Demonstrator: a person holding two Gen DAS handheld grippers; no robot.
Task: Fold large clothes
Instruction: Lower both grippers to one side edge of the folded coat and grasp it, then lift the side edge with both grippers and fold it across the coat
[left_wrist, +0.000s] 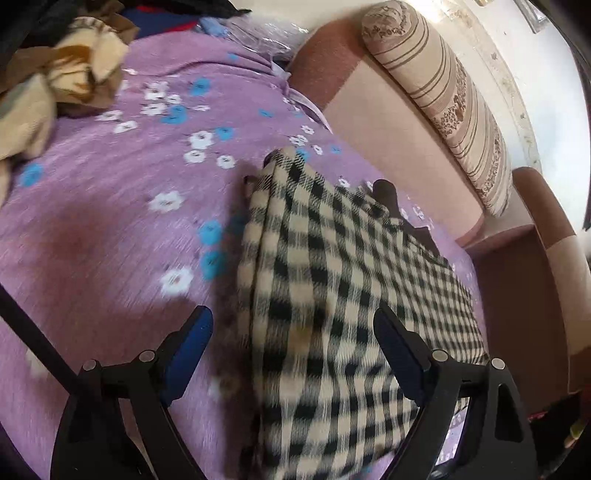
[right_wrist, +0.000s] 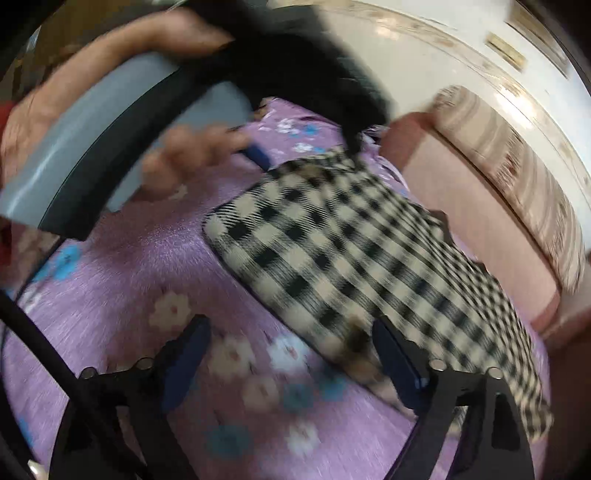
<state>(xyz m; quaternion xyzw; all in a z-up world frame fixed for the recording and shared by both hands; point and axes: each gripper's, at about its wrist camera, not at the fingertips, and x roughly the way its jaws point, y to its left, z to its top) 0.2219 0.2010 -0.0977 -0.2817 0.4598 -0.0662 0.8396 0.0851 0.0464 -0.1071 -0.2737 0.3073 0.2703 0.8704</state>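
A black-and-cream checked garment lies folded into a long strip on the purple flowered bedspread. My left gripper is open just above its near end, with the fold's left edge between the fingers. In the right wrist view the same garment lies across the middle. My right gripper is open and empty over its near corner. The other gripper's blue fingertip and the hand holding it show past the garment's far end. The view is blurred.
A crumpled tan and brown blanket and dark clothes lie at the far left of the bed. A pink sofa back with a striped bolster runs along the right side. A black cable crosses the near left.
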